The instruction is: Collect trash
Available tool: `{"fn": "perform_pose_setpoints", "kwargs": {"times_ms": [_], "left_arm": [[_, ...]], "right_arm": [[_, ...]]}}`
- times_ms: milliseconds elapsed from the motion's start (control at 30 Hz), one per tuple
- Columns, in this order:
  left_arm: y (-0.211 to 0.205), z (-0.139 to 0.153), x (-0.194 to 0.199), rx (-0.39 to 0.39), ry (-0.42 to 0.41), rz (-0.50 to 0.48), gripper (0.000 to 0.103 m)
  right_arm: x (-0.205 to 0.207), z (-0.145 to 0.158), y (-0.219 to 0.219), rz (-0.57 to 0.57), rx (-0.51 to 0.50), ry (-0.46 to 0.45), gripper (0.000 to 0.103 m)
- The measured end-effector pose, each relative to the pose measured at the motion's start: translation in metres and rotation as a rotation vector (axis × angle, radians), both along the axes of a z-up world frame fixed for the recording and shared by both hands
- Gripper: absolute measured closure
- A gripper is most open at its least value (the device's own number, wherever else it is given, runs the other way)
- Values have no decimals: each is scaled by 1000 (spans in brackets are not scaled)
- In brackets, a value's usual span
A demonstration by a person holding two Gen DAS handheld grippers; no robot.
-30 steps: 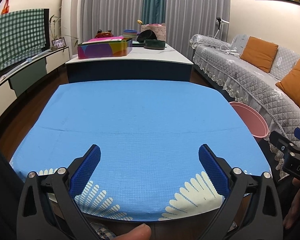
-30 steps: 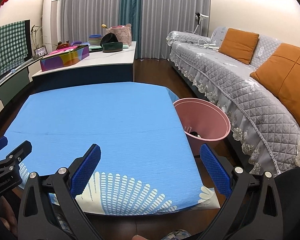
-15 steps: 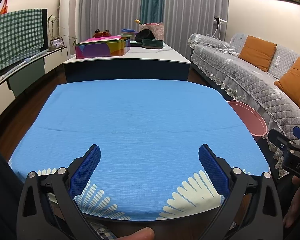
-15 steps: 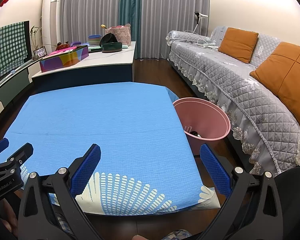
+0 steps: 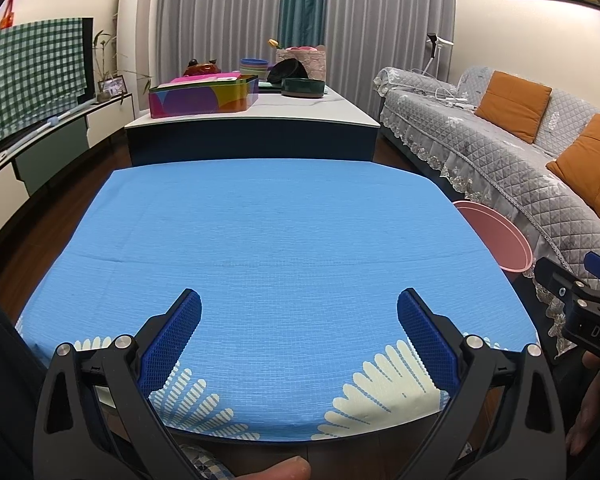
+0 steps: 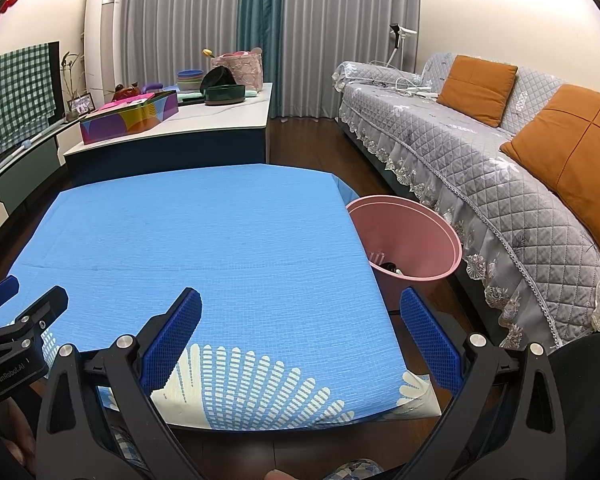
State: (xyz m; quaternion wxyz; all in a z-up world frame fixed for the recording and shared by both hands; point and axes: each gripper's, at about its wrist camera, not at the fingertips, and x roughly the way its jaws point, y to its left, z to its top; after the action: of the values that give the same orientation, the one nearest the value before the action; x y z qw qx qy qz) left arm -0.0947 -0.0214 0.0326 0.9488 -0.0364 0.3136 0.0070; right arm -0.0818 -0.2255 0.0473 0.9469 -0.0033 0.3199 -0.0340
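As before, both hand-held grippers [image 5: 299, 312] [image 6: 300, 312] gape wide, empty — view barely shifted over blue tablecloth [image 5: 284, 240].

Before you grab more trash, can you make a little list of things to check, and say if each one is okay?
1. Left gripper open and holding nothing: ok.
2. Right gripper open and holding nothing: ok.
3. Pink bin standing upright on the floor by the table's right edge, mouth open: ok.
4. Room left in the pink bin: ok, only a few small things lie at the bottom.
5. Trash to pick up on the blue tablecloth: not ok, none shows in either view.
6. Trash on the floor around the table: cannot tell, most of the floor is hidden.
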Motion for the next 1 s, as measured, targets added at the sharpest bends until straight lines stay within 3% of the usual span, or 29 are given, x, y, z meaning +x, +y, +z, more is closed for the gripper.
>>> {"fn": "perform_pose_setpoints", "kwargs": {"times_ms": [1000], "left_arm": [[1,-2,3,-3,20,6,8]], "right_arm": [[0,0,0,1,0,0,5]]}}
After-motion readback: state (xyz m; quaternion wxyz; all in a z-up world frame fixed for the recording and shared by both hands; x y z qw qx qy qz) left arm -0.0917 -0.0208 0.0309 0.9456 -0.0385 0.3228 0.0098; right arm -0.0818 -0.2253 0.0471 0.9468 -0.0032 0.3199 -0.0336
